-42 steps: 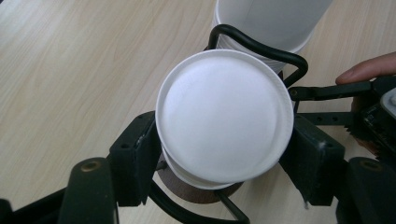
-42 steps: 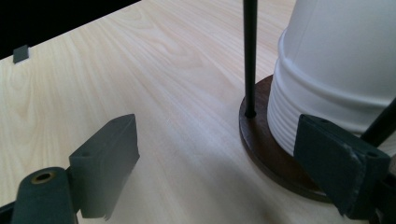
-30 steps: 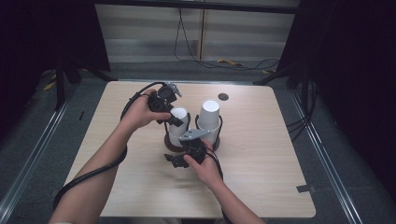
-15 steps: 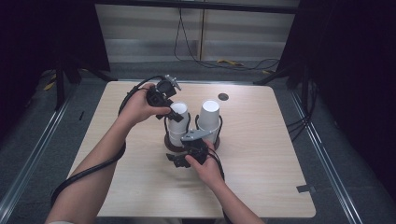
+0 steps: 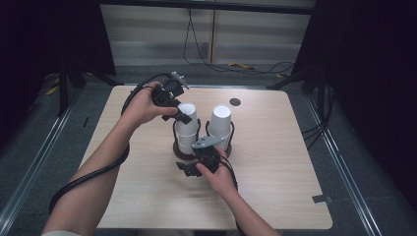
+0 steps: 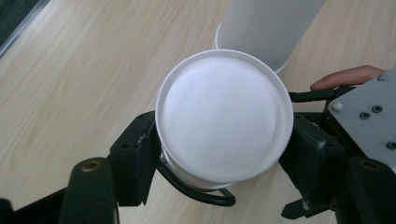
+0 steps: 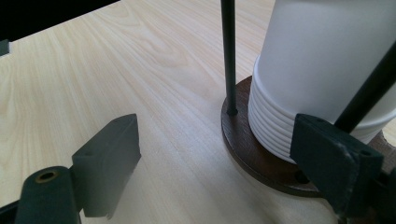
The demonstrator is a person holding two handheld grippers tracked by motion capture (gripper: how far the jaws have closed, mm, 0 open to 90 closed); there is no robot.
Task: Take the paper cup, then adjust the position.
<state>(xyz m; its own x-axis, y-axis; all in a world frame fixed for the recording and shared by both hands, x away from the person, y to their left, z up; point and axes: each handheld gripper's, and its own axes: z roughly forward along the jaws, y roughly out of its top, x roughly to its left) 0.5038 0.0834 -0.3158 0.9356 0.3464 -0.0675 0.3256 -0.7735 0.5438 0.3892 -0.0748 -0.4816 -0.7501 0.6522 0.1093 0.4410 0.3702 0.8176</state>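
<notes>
The left gripper (image 5: 183,117) clamps the top cup (image 6: 224,116) of the left-hand stack (image 5: 186,132), at twelve o'clock from the table's (image 5: 275,196) middle; the right gripper (image 5: 189,168), just opening, stands wide at six o'clock of the stack's brown base (image 7: 247,149), pads clear of the cups; a second stack (image 5: 220,127) stands at three o'clock.

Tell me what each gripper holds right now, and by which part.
The left gripper holds the top upside-down cup by its sides, just under the base. The right gripper holds nothing; its fingers stand open at the holder's wooden base.
</notes>
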